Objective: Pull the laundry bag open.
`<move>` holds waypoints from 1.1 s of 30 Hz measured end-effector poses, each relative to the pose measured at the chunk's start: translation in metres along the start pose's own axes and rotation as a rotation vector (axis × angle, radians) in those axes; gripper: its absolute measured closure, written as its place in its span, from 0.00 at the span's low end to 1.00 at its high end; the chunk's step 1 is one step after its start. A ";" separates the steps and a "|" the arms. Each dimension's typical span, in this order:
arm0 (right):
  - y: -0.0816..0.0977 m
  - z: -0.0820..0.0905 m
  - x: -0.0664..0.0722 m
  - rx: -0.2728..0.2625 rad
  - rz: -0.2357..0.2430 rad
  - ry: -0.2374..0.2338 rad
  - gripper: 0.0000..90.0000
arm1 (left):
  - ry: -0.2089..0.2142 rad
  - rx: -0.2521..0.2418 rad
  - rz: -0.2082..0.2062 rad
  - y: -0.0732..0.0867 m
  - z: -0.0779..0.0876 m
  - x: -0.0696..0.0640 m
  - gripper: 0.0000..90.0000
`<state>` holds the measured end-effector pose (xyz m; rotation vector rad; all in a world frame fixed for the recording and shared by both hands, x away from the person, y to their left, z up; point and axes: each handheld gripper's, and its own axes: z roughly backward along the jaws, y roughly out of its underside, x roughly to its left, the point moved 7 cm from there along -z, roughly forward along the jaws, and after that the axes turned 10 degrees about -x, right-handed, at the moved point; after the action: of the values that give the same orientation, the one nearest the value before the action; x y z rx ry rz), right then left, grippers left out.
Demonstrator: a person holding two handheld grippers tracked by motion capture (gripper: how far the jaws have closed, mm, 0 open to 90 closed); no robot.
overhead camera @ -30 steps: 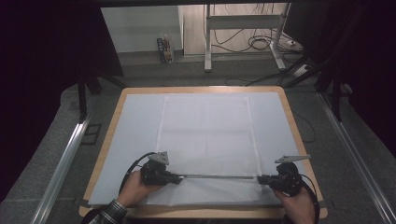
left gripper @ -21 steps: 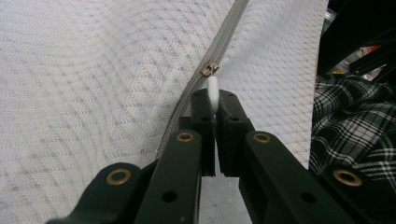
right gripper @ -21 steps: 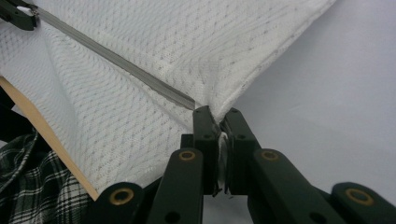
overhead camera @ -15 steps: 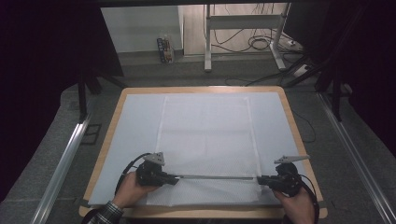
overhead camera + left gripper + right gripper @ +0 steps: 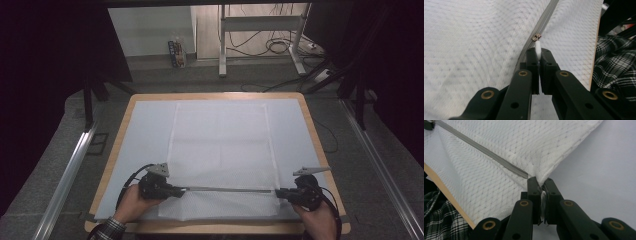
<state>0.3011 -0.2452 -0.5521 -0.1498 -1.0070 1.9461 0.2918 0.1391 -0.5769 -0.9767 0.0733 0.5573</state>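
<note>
- Already clamped, the left gripper point(image 5: 537, 65) pinches the white zipper pull point(image 5: 538, 48) of a white mesh bag point(image 5: 220, 150) lying near the table's point(image 5: 120, 130) front edge.
- Opposite, the right gripper point(image 5: 541, 185) pinches the bag's corner at the zipper's point(image 5: 227, 189) far end.
- Seemingly, the zip awaits its full run; whether it stands open or shut cannot be told.

Around the table

A wooden table point(image 5: 320, 145) has a pale blue mat point(image 5: 145, 135) on it. Behind it is a grey floor point(image 5: 210, 80) with black cables point(image 5: 280, 47), metal legs of a stand point(image 5: 222, 45) and a small box point(image 5: 176, 52)
</note>
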 end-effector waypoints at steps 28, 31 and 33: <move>0.000 0.001 0.000 0.000 -0.005 -0.006 0.94 | -0.034 -0.020 0.025 0.020 0.030 0.006 0.97; 0.000 0.001 -0.001 0.001 -0.004 -0.006 0.94 | -0.049 -0.027 0.031 0.022 0.035 0.008 0.97; 0.000 0.001 -0.001 0.002 -0.004 -0.005 0.94 | -0.052 -0.032 0.036 0.024 0.037 0.008 0.97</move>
<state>0.3007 -0.2465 -0.5520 -0.1419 -1.0073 1.9450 0.2807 0.1826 -0.5764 -0.9927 0.0361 0.6183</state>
